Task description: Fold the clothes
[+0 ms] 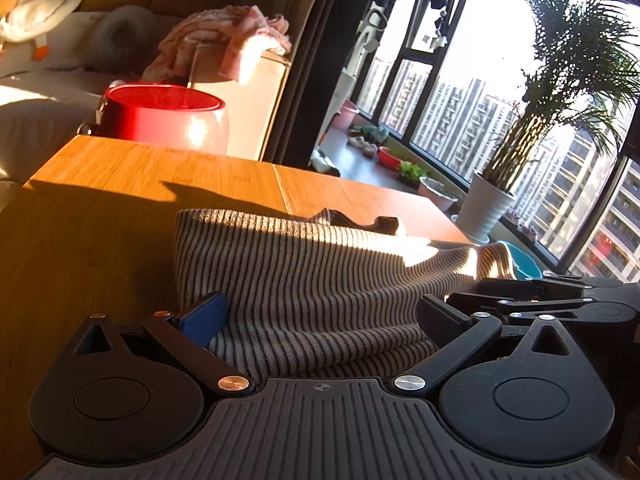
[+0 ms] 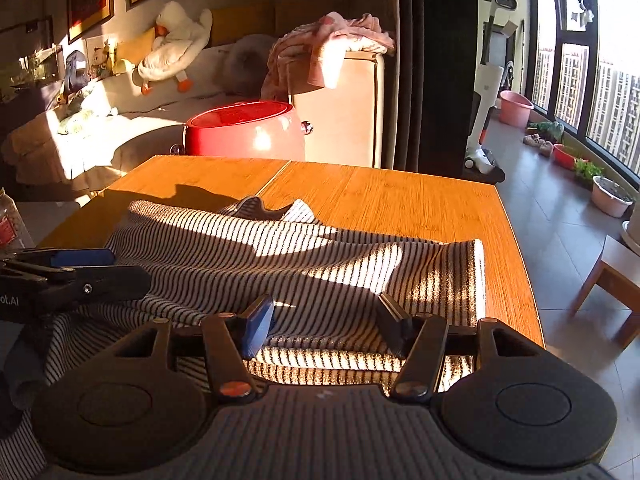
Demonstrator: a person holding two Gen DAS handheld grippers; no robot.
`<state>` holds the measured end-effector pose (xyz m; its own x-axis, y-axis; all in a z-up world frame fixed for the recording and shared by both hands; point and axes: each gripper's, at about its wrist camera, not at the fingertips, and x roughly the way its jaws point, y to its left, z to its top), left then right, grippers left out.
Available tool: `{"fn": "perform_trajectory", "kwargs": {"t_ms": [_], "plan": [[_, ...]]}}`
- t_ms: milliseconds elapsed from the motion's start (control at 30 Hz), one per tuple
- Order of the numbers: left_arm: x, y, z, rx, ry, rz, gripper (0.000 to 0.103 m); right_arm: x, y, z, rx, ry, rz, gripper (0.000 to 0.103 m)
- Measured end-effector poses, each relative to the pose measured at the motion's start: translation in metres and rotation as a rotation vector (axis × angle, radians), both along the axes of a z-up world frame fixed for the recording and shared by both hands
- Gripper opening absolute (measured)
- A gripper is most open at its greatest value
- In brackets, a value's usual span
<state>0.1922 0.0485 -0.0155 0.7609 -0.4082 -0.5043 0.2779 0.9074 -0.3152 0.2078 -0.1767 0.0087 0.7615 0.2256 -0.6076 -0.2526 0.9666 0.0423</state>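
The striped garment (image 2: 256, 264) lies folded on the wooden table (image 2: 400, 200), its long axis running across in front of you, so your right gripper (image 2: 328, 326), jaws apart and empty, is nearer its right end, your left gripper (image 1: 320, 320), likewise apart, nearer its left.

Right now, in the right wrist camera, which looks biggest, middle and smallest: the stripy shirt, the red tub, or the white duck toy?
1. Stripy shirt, by far the largest.
2. Red tub.
3. White duck toy, smallest.

The shirt lies nearest the camera and the duck farthest, so their true sizes could differ from how they look.
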Motion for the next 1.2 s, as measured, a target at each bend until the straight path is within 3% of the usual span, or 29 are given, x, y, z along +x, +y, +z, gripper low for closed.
{"fn": "perform_trajectory", "kwargs": {"t_ms": [67,167,267,333,567,633,700,800,933,1033,1200], "plan": [[-0.001,0.002,0.001,-0.009,0.001,0.001,0.103,-0.004,-0.002,0.016,0.011,-0.004,0.024,0.057],[-0.001,0.000,0.002,-0.004,0.001,0.001,0.103,0.002,-0.004,0.056,0.046,-0.089,0.035,0.057],[0.000,0.001,0.002,-0.007,0.002,0.001,0.103,0.025,0.000,0.077,0.071,-0.112,0.051,0.062],[-0.001,0.002,0.002,-0.013,0.001,0.001,0.103,0.055,0.011,0.066,0.045,-0.053,0.079,0.069],[0.002,0.005,0.003,-0.029,0.003,-0.001,0.103,0.107,0.039,-0.006,-0.035,0.112,0.085,0.068],[0.004,0.006,0.003,-0.032,0.004,0.000,0.103,0.106,0.045,-0.013,-0.055,0.088,0.098,0.057],[0.003,0.008,0.003,-0.042,0.003,-0.001,0.103,0.103,0.048,-0.010,-0.044,0.080,0.106,0.016],[-0.002,0.016,0.009,-0.061,0.009,-0.019,0.103,0.090,0.047,0.010,-0.030,0.025,0.081,0.007],[-0.025,0.043,0.031,-0.101,-0.001,-0.012,0.103,0.046,0.027,0.057,0.096,-0.077,0.110,0.006],[-0.038,0.062,0.055,-0.133,-0.034,0.014,0.103,-0.005,0.016,0.081,0.118,-0.122,0.168,0.006],[-0.055,0.062,0.083,-0.092,-0.093,0.024,0.103,-0.078,0.021,0.063,0.105,-0.074,0.245,0.006]]}}
